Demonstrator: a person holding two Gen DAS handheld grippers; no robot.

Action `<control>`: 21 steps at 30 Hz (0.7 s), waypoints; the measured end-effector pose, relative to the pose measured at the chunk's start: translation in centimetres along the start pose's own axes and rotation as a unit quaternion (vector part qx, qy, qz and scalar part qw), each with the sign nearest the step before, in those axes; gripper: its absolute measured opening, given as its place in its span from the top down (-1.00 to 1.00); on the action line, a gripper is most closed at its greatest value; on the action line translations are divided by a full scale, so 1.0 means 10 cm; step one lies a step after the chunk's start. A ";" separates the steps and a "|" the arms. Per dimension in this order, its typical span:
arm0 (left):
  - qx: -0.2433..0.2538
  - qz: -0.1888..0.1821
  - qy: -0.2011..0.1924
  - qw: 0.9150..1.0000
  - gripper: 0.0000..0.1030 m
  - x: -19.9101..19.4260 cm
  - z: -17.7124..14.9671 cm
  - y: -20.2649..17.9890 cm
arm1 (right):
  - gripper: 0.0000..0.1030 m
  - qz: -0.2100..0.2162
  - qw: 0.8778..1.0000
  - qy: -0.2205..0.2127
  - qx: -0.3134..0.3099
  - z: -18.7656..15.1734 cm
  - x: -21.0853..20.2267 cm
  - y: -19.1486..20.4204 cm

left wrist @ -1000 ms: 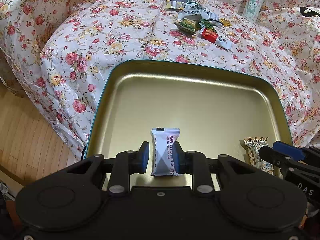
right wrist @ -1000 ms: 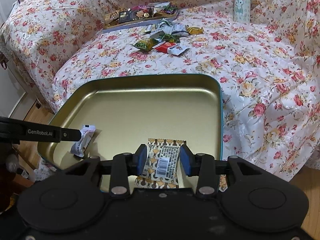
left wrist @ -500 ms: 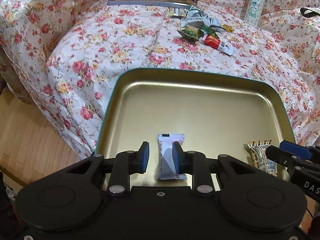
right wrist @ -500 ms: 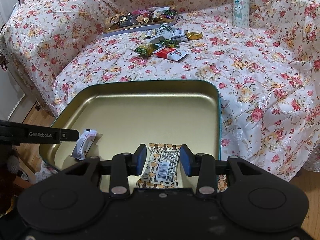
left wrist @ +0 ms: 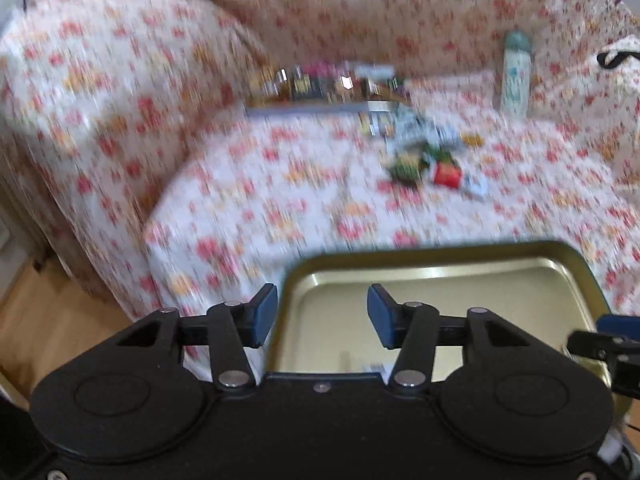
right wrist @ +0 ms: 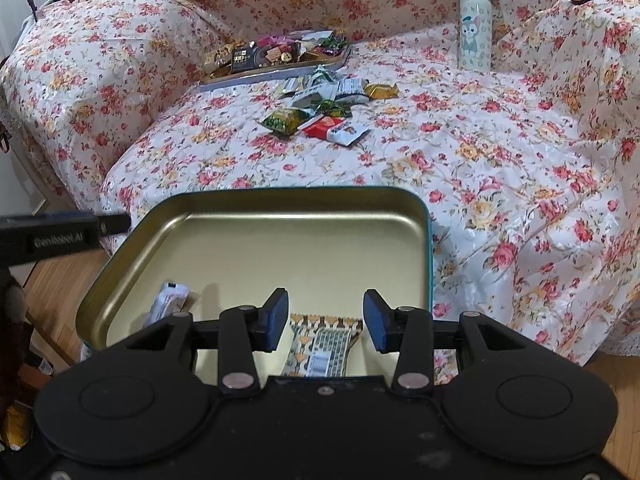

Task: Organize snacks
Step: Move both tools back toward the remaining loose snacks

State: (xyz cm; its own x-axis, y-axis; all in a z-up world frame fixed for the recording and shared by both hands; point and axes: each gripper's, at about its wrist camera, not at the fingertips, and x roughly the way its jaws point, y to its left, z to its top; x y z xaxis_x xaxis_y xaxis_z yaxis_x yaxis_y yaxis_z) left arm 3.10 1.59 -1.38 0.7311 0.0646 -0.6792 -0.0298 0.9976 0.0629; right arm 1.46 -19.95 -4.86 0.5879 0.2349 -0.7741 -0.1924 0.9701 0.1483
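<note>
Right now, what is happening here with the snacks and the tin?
A person with two handheld grippers is sorting snacks into a gold tin tray. The left gripper has just opened, empty; the white snack lies in the tray. The right gripper has also just opened, its pads off the patterned snack.

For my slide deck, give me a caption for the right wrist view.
Right gripper open over a patterned snack packet in the gold tin tray.

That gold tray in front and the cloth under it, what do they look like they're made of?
The gold tray looks like thin metal: smooth satin sheen, soft reflections, rolled rim with a teal outside. The cloth looks like a glossy woven or coated floral fabric; it creases and catches light, though the exact fibre is unclear.
</note>
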 end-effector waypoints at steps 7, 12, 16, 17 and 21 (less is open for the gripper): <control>0.017 0.006 -0.063 0.998 -0.16 0.02 0.24 -0.01 | 0.06 -0.012 1.000 -0.018 0.000 0.20 0.02 -0.04; 0.015 0.020 -0.097 0.995 -0.24 0.10 0.41 0.00 | -0.01 -0.022 0.999 -0.032 0.001 0.41 0.06 -0.08; 0.005 0.018 -0.102 0.995 -0.24 0.23 0.55 0.05 | -0.09 -0.032 0.999 -0.041 0.003 0.60 0.13 -0.12; 0.004 0.016 -0.101 0.995 -0.24 0.27 0.58 0.06 | -0.10 -0.034 0.998 -0.043 0.003 0.64 0.15 -0.13; 0.022 0.010 -0.095 0.995 -0.24 0.47 0.69 0.02 | -0.13 -0.048 0.998 -0.044 0.000 0.81 0.27 -0.16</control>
State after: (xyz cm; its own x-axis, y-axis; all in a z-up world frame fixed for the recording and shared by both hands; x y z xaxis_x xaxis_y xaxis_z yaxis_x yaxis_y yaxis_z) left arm 11.27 1.96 0.49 0.8464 0.0739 -0.5275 -0.0186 0.9938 0.1094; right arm 9.76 -20.37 -2.18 0.6707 0.1462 -0.7272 -0.1328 0.9882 0.0762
